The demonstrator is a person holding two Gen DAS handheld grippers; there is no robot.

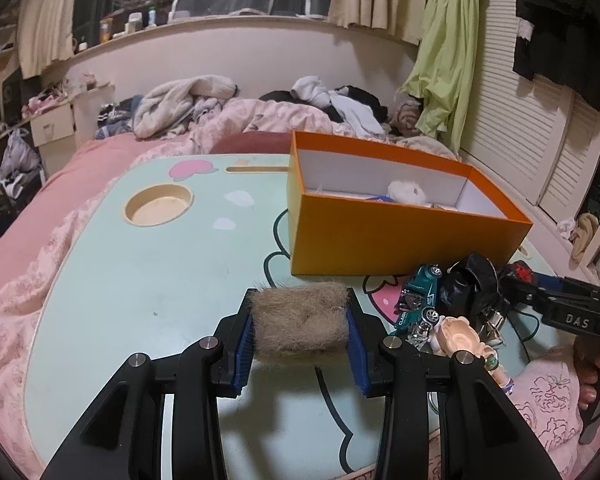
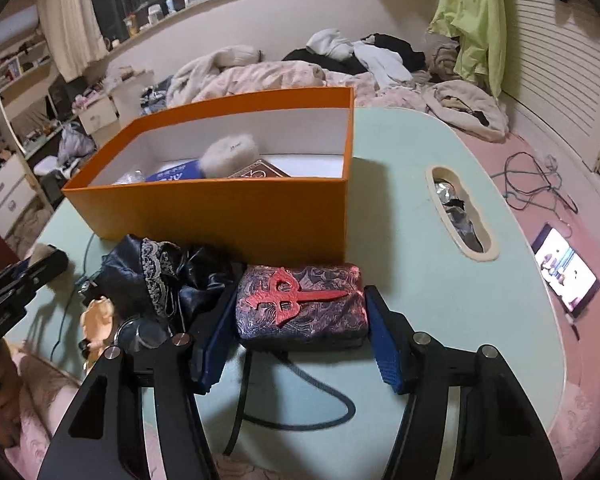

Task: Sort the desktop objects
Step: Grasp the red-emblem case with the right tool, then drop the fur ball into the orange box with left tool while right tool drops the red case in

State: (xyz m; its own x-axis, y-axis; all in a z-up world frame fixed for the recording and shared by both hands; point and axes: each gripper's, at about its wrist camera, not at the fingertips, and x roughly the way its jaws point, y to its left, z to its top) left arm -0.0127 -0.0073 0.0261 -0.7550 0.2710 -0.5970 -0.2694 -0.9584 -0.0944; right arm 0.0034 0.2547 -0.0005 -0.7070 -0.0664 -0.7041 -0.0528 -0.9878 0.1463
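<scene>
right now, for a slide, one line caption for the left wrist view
Left gripper clamps a brown fur clump above the mint table, orange box ahead.

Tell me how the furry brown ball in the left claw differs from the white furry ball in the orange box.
Colour: the brown fur ball is grey-brown; the white fur ball is off-white. Place: the brown one is outside the orange box, above the table; the white one lies inside the box among other items. State: the brown one is squeezed between the left claw pads; nothing grips the white one. Both are soft, fuzzy and rounded.
</scene>
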